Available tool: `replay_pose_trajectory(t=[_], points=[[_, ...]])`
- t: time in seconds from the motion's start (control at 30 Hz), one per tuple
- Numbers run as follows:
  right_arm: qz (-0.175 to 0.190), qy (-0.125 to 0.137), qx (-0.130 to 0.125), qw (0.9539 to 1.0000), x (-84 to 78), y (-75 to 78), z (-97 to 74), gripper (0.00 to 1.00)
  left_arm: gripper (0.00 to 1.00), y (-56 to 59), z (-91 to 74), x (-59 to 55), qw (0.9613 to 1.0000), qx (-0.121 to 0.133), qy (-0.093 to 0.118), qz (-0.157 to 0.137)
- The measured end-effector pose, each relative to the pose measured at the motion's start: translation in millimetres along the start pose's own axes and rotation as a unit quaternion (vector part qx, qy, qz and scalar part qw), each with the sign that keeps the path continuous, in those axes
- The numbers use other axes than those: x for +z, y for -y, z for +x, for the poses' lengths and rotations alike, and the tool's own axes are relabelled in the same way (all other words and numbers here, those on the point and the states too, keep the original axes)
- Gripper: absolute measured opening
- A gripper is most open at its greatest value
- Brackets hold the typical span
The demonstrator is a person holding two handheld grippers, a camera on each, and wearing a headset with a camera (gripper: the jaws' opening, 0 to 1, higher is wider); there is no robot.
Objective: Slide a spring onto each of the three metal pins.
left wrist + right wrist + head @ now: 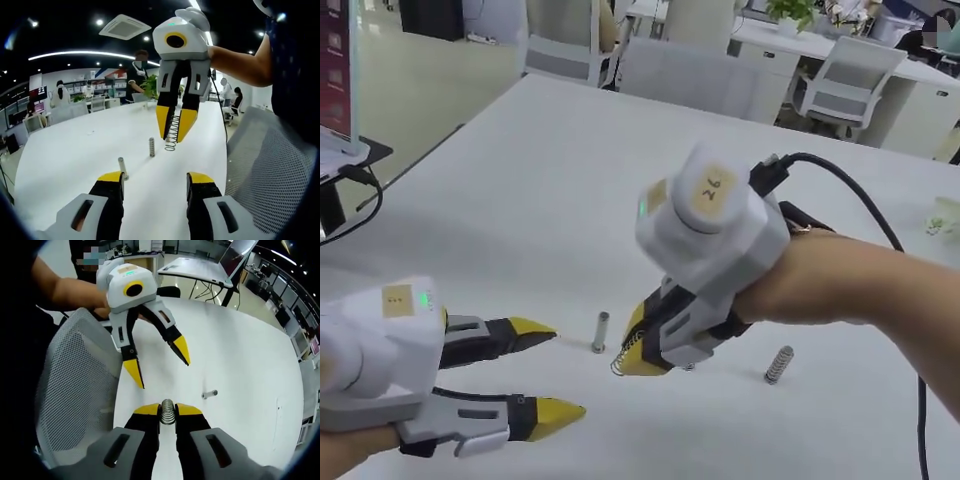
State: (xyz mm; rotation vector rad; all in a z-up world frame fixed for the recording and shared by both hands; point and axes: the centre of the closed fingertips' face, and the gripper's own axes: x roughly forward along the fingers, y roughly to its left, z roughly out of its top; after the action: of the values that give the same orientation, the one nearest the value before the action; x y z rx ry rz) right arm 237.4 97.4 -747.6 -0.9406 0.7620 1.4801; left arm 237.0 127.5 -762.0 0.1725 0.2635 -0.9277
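1. Nearest, the left gripper point(548, 368) has its jaws spread wide and holds nothing.
2. The right gripper point(642, 355) pinches a spring point(168, 412) just beside the bare upright pin point(600, 332). This looks like the threading step: next, align the coil's bore over the pin tip and lower it.
3. A second spring point(778, 364) stands to the right.
4. The tan sticker point(710, 187) has handwriting I cannot read.

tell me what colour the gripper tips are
Yellow, against black jaws; clearest on the right gripper in the left gripper view.
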Motion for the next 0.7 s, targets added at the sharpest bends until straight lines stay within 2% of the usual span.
replay_pose_trajectory(t=[0.43,0.7], points=[[0.004,0.001,-0.014,0.9999,2.0,25.1,-7.8,0.09,0.54,-10.9,-6.4,-6.8,0.9998,0.019,-0.002,-0.007],[0.007,-0.011,-0.024,0.9996,0.8,47.0,-10.7,0.09,0.58,-7.6,-4.5,-11.7,0.9998,0.016,-0.005,-0.01]])
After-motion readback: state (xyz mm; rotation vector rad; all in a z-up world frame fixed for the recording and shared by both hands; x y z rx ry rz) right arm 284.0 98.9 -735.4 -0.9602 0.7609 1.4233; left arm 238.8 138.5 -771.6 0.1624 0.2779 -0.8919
